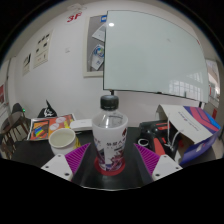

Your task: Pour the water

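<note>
Cluttered table [30, 150] below a whiteboard [155, 52]: the gripper [109, 165] has its fingers clamped on a capped water bottle [109, 135], upright between them. Just beyond to the left stands a paper cup [64, 139]. Grasping looks done; next comes uncapping, then tilting toward that cup.

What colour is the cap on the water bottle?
Black. The bottle cap shows in the gripper view, the bottle standing between the gripper fingers.
</note>
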The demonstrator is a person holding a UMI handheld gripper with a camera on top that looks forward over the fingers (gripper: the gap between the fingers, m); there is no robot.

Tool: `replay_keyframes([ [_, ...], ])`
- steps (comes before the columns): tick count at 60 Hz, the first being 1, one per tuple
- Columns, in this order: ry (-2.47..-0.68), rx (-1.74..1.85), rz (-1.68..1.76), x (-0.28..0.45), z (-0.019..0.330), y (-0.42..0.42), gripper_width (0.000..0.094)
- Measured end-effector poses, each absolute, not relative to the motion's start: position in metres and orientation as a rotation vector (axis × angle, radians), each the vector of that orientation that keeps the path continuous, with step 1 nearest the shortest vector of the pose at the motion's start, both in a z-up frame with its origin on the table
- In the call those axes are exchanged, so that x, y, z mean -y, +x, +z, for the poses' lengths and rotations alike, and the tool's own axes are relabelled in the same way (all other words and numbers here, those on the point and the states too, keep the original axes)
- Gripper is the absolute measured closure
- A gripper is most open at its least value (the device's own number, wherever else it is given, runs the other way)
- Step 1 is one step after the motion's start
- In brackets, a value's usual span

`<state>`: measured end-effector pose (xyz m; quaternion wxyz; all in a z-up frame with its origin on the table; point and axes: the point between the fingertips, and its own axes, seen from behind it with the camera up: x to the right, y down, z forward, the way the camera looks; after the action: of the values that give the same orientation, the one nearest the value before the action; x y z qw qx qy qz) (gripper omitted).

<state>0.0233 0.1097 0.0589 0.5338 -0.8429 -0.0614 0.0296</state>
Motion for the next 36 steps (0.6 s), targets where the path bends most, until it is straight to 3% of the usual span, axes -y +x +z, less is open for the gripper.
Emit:
replay_keyframes([
  [24,-2.015,0.05,-0.052,0.092,0.143,0.006,0.009],
  [36,-2.023,0.023,-0.093,0.193,0.16,-0.009,0.0091],
])
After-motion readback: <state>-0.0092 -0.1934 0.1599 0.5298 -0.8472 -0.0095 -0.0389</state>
